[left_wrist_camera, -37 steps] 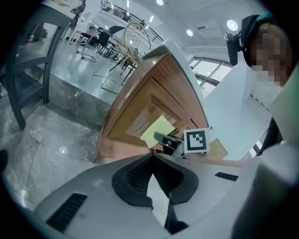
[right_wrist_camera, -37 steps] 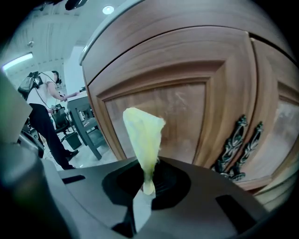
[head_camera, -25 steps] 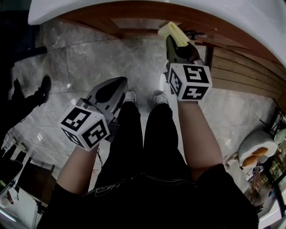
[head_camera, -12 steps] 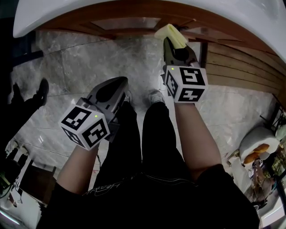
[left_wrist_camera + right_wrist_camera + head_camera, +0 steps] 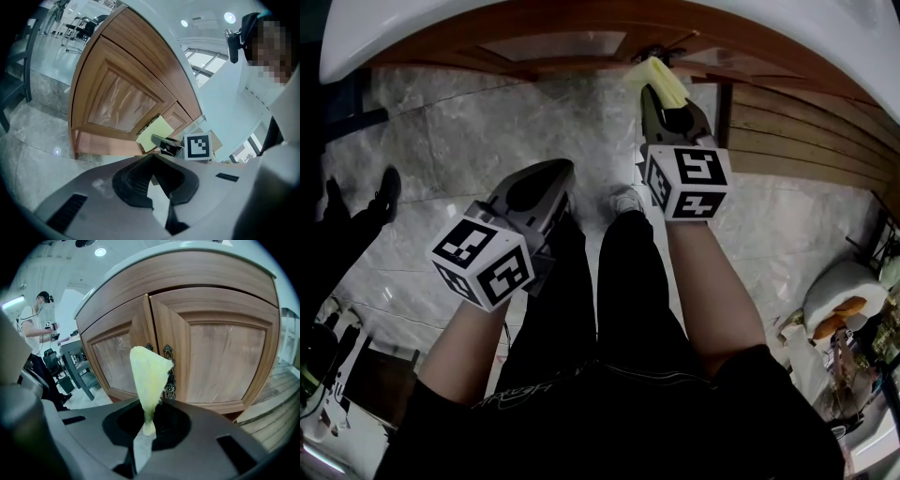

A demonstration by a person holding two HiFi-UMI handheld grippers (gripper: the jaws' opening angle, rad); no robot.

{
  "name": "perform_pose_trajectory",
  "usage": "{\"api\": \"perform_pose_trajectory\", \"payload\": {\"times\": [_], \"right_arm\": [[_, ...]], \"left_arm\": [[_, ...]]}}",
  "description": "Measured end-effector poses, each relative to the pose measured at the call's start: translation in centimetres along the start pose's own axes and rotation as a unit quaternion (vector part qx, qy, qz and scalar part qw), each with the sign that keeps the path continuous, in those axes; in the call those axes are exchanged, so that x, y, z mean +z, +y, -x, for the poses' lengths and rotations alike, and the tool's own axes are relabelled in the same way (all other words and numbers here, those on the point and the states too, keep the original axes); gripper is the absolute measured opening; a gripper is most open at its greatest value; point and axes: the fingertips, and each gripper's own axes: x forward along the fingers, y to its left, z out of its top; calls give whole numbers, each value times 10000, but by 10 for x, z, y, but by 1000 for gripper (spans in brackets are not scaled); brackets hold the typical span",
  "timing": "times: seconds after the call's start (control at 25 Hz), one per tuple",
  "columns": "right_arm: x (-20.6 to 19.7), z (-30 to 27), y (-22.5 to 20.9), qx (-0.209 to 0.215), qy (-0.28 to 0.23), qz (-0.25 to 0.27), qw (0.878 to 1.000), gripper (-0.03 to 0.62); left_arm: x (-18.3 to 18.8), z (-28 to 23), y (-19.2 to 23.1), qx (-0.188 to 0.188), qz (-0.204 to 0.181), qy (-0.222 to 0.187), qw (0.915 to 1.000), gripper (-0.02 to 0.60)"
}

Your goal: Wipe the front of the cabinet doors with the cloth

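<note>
**Head view and both gripper views.** Your right tongs [image 5: 144,430] are closed on the lower tip of a pale yellow cloth [image 5: 149,373]. The cloth stands up from the jaws as a narrow folded wedge. It is raised in front of the wooden cabinet doors [image 5: 220,357], over the seam where the two doors meet, and it partly covers the dark ornate handles [image 5: 168,380]. The cloth is very near the wood, but no view settles whether it touches.

Your left tongs [image 5: 542,186] hang lower and well apart from the doors, over the grey marble floor [image 5: 459,141] and beside your legs [image 5: 609,291]. Their jaws are together with nothing between them. From the left gripper view, the cloth shows against the lower corner of the nearer door panel.

A white counter [image 5: 581,17] overhangs the cabinet. In the right gripper view, another person [image 5: 35,324] stands far off to the left.
</note>
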Motion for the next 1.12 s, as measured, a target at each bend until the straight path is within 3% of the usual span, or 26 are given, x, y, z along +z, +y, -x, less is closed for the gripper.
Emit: {"api": "perform_pose_trajectory", "payload": {"times": [0.4, 1.12], "right_arm": [[-17, -13, 40, 287, 191, 57, 9994, 40], [-24, -87, 187, 1211, 471, 833, 9880, 40]], "left_arm": [[-6, 21, 26, 131, 135, -90, 9998, 6], [-33, 111, 126, 705, 915, -408, 9925, 6]]}}
